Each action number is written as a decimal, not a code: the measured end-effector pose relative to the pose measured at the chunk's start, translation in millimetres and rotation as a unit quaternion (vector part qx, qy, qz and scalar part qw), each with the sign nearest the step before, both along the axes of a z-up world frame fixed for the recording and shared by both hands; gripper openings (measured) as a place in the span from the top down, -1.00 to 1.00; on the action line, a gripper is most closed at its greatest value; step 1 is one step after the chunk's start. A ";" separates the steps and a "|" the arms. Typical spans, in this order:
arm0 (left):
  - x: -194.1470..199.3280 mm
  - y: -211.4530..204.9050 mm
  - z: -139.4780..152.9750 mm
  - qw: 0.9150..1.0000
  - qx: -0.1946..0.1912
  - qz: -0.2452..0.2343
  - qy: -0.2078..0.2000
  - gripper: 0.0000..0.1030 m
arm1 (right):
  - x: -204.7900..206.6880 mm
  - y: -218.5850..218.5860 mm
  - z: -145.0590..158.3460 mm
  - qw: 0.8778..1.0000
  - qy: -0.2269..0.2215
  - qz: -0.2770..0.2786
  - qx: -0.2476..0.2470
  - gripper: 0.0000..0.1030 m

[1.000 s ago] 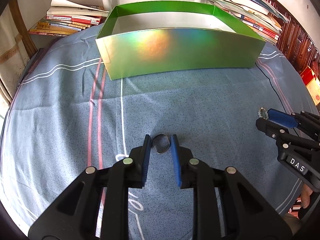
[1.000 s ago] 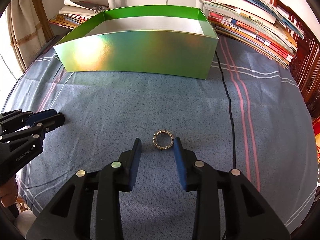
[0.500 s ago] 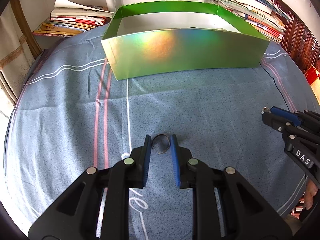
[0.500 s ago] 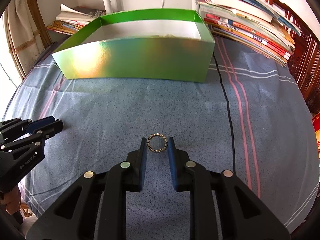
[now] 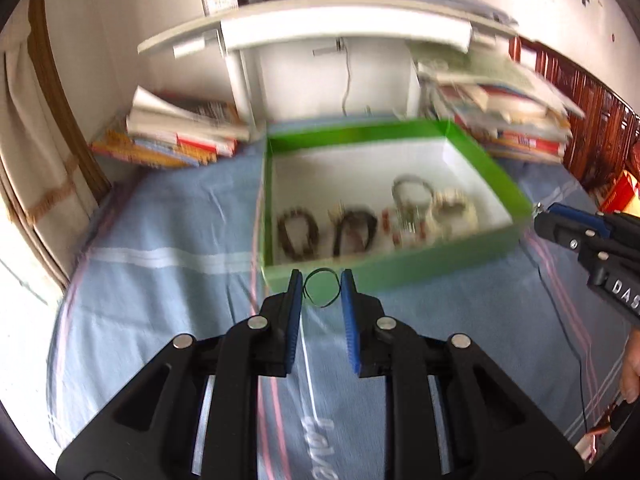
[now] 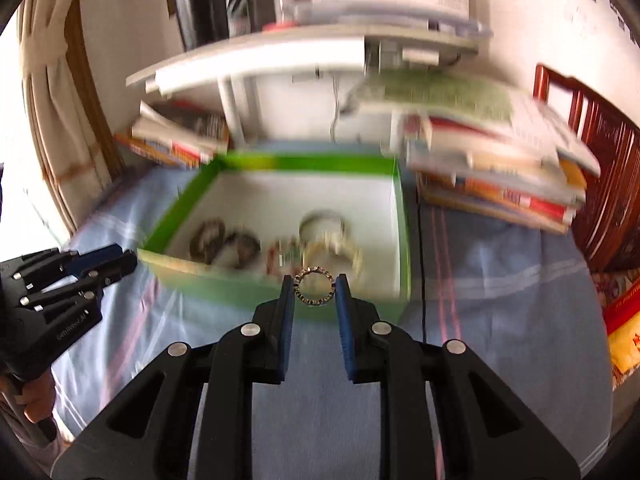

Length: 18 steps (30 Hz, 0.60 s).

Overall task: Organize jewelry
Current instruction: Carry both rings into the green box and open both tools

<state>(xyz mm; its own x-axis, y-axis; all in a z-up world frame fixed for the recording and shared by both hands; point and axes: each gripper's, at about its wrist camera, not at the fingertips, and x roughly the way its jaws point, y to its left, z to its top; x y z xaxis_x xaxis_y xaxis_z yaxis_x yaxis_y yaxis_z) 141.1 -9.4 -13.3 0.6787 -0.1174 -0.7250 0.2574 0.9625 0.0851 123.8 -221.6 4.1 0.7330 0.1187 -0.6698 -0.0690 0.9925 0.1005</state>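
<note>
My left gripper (image 5: 321,289) is shut on a thin dark wire ring (image 5: 320,288) and holds it in the air in front of the green box (image 5: 400,268). My right gripper (image 6: 314,290) is shut on a beaded silver ring (image 6: 314,290), lifted near the box's (image 6: 240,288) front wall. Inside the box lie several bracelets: dark ones (image 5: 298,232) at the left, pale ones (image 5: 452,212) at the right. The right gripper also shows at the right of the left wrist view (image 5: 538,216); the left gripper shows at the left of the right wrist view (image 6: 128,258).
The box stands on a blue striped cloth (image 5: 160,280). Stacks of books (image 5: 176,136) and magazines (image 6: 500,168) lie behind it beside a white shelf unit (image 5: 320,40). A black cable (image 6: 422,280) runs along the box's right side.
Both grippers have risen from the cloth with their rings and moved toward the box. The box's inside with its bracelets has come into view. The frames are blurred by motion.
</note>
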 end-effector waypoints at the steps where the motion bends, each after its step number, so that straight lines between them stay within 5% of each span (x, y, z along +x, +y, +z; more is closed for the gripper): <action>1: 9.0 -0.9 6.3 1.000 -0.001 0.001 -0.008 0.62 | 10.4 -0.7 6.2 1.000 -0.009 0.002 0.005 0.59; 6: 68.1 -7.4 19.4 1.000 -0.020 0.005 -0.011 0.62 | 67.7 0.7 2.0 0.999 -0.013 0.001 0.031 0.59; 15: 128.8 -18.9 -38.3 0.998 -0.009 0.039 0.039 0.61 | 113.6 12.2 -69.9 0.998 0.048 -0.030 0.007 0.59; 18: 131.1 -18.0 -43.8 0.998 -0.001 0.044 0.036 0.33 | 112.4 9.5 -66.5 0.998 0.046 -0.033 0.013 0.26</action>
<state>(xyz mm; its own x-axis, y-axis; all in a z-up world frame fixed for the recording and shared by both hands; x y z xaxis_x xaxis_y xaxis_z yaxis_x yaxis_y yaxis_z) 272.2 -27.4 -57.1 0.6320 -0.0620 -0.7725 0.1774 0.9819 0.0664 236.3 -212.1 -62.5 0.6761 0.0907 -0.7312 0.0073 0.9915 0.1297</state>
